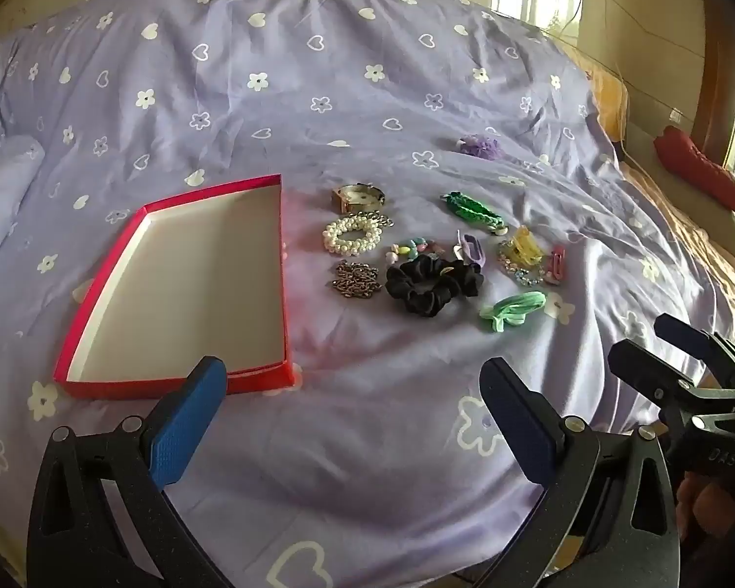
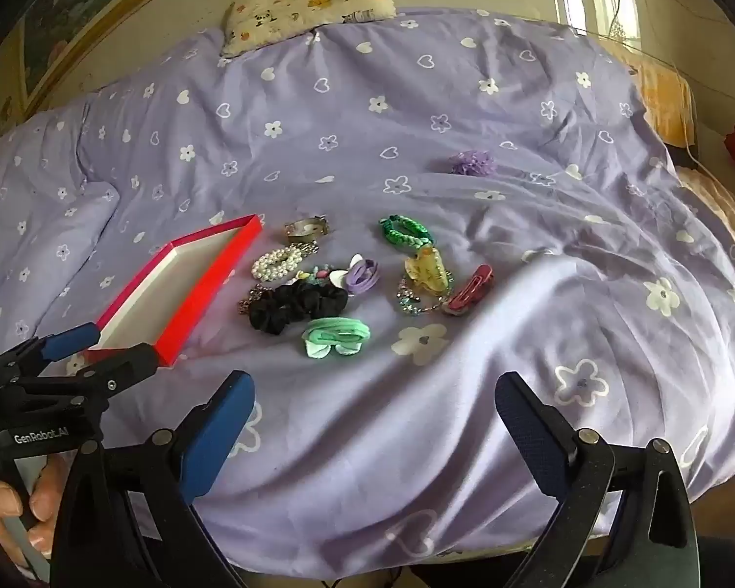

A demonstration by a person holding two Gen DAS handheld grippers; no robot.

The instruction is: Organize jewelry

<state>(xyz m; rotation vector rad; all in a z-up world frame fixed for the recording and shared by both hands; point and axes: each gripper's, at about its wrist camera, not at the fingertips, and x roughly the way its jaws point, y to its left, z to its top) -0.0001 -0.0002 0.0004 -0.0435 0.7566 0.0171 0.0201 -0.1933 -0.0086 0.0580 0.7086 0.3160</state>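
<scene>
Left wrist view: my left gripper [image 1: 353, 411] is spread wide, nothing between the pads, hovering over the purple bedspread [image 1: 318, 98] short of the pile. The red box [image 1: 171, 382] lies just ahead on the left, open and empty. The jewelry sits right of it, near but apart. The pearl bracelet [image 1: 352, 240] looks stretchy and rolls easily; I'd pinch across one side of the ring. The chain [image 1: 357, 280] is limp and heavy for its size and will likely slump, so take it at the bunched middle. The metal cuff [image 1: 357, 197] is stiff and probably slick; grip it across the band. My right gripper [image 1: 661, 343] pokes in at the right edge, also open.

Right wrist view: right gripper [image 2: 375, 416] wide, empty, off the fabric. The black scrunchie [image 2: 294, 306] is soft and light, so any fold works. The green hair tie [image 2: 338, 338] is nearest and squashy, an easy first pick. The yellow claw clip [image 2: 426, 267] is hard plastic and could crack or spring, so I'd hold the body, not the teeth. The red clip [image 2: 470, 286] is flat and hard to get under on soft bedding. The purple fluffy piece [image 2: 468, 162] lies well apart, further up the bed.
</scene>
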